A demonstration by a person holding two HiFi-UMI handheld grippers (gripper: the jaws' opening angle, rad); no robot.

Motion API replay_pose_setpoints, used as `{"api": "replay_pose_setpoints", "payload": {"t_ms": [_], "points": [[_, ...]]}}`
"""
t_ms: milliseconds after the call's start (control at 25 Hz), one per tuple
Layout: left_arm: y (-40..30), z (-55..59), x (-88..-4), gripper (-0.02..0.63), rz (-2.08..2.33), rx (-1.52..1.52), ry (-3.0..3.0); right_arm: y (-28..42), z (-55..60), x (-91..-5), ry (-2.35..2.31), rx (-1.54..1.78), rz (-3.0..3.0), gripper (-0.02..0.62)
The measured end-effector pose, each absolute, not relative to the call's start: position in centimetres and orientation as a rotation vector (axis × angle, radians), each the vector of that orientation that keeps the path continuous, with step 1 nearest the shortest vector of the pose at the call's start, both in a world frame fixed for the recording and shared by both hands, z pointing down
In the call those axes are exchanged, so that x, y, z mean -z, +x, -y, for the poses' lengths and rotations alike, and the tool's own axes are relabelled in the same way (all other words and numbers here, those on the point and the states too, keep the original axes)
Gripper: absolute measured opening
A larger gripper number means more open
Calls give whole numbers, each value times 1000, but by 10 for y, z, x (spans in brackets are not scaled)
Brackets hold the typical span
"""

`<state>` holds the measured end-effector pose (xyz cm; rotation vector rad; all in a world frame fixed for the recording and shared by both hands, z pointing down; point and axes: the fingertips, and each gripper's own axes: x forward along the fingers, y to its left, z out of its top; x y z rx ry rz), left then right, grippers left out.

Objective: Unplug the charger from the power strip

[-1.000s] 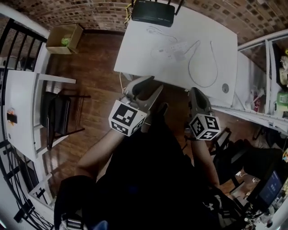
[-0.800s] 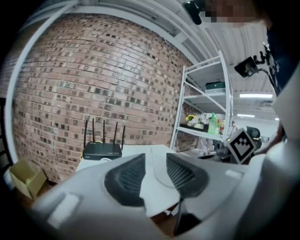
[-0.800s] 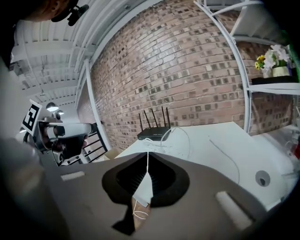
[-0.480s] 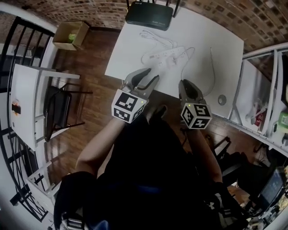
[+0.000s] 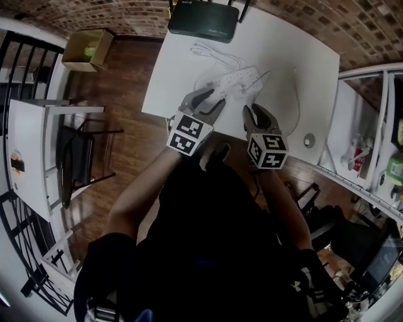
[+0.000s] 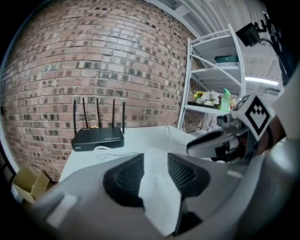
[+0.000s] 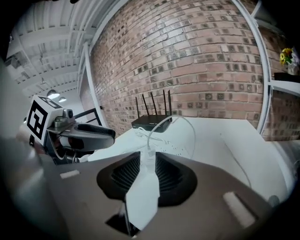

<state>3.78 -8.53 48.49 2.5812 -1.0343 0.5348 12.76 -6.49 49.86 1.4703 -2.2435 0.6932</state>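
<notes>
A white power strip (image 5: 234,78) lies on the white table (image 5: 182,69), with a white charger (image 5: 250,85) plugged in at its near right end. The charger's cable (image 5: 296,94) loops away to the right. My left gripper (image 5: 216,96) is open over the table's near edge, just short of the strip. My right gripper (image 5: 255,109) is beside it, a little short of the charger; its jaws have just been opening and nothing is between them. In the right gripper view the charger (image 7: 149,154) stands ahead in the gap of the right gripper (image 7: 146,174). Nothing sits in the left gripper (image 6: 155,169).
A black router (image 5: 203,19) with antennas sits at the table's far edge, with coiled white cable (image 5: 211,50) in front of it. A small round disc (image 5: 308,139) lies near the right corner. White shelving (image 5: 365,126) stands at right; a chair (image 5: 82,157) and a cardboard box (image 5: 88,50) at left.
Both grippers have moved forward from over the floor to the table's near edge, close to the power strip. The right gripper's jaws have gone from shut to open.
</notes>
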Motion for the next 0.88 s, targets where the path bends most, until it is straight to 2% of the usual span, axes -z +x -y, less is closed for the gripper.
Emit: {"api": "replay_pose_setpoints", "payload": {"t_ms": [280,880], "points": [[38,101,-526,164,976,-645,2563,114,86,-523,1444,-625,2149,166],[58,121,-571,167,908,-766,2556,105,106,-561,1371,-582,2075,179]]}}
